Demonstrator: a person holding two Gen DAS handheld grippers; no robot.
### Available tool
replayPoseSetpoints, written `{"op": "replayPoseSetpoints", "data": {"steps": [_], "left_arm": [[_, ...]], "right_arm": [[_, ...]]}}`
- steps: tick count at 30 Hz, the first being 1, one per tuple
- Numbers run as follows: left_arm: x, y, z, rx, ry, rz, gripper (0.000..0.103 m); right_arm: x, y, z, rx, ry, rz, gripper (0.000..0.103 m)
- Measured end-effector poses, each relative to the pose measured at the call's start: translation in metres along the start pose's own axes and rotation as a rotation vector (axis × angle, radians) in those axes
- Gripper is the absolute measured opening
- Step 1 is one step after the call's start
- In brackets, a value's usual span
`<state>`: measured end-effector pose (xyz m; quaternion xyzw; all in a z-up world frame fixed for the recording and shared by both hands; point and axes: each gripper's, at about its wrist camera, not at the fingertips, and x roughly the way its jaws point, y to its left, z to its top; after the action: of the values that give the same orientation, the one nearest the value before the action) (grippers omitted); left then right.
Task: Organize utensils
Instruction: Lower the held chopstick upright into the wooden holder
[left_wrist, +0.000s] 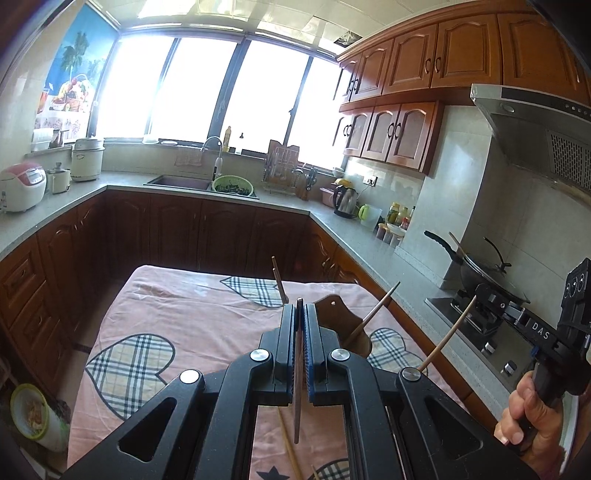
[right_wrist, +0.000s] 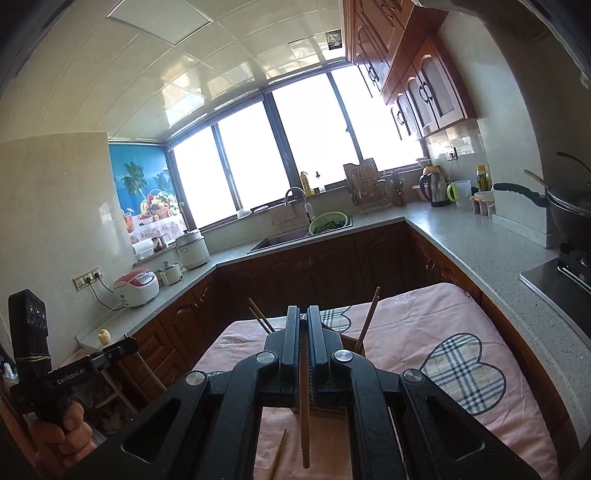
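My left gripper (left_wrist: 300, 314) is shut on a dark brown chopstick (left_wrist: 296, 406) that hangs down between its jaws above the pink cloth. A brown wooden holder (left_wrist: 334, 317) stands just behind the jaws with chopsticks (left_wrist: 373, 314) leaning out of it. My right gripper (right_wrist: 303, 321) is shut on a light wooden chopstick (right_wrist: 304, 424) that points down. The holder (right_wrist: 352, 341) is mostly hidden behind the right jaws; chopsticks (right_wrist: 369, 319) stick up from it. Loose chopsticks (left_wrist: 290, 446) lie on the cloth; one also shows in the right wrist view (right_wrist: 277, 458). The right gripper shows in the left wrist view (left_wrist: 491, 306).
A table with a pink cloth (left_wrist: 177, 314) with plaid hearts stands in a U-shaped kitchen. The counter (right_wrist: 472, 243) runs along the right with a stove (left_wrist: 480, 332) and a wok (left_wrist: 476, 266). A sink (left_wrist: 181, 181) is at the back. A bowl (left_wrist: 29, 413) sits low at the left.
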<state>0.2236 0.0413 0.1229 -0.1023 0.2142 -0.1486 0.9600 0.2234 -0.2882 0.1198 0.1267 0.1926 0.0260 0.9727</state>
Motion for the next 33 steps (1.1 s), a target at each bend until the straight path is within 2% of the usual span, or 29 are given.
{"op": "replayPoseSetpoints", "data": {"steps": [10, 22, 28, 33], "left_arm": [[0.04, -0.004, 0.029, -0.001, -0.064, -0.014, 0.003], [0.122, -0.002, 0.047, -0.01, -0.088, -0.004, 0.003], [0.169, 0.004, 0.04, -0.043, -0.066, 0.005, 0.003], [0.21, 0.015, 0.023, -0.091, -0.054, 0.007, 0.003]], "right_arm": [[0.019, -0.008, 0.039, 0.009, -0.082, -0.024, 0.003], [0.057, -0.026, 0.065, 0.012, -0.128, -0.075, 0.003], [0.079, -0.038, 0.052, 0.033, -0.111, -0.088, 0.003], [0.1, -0.048, 0.024, 0.061, -0.09, -0.097, 0.003]]}}
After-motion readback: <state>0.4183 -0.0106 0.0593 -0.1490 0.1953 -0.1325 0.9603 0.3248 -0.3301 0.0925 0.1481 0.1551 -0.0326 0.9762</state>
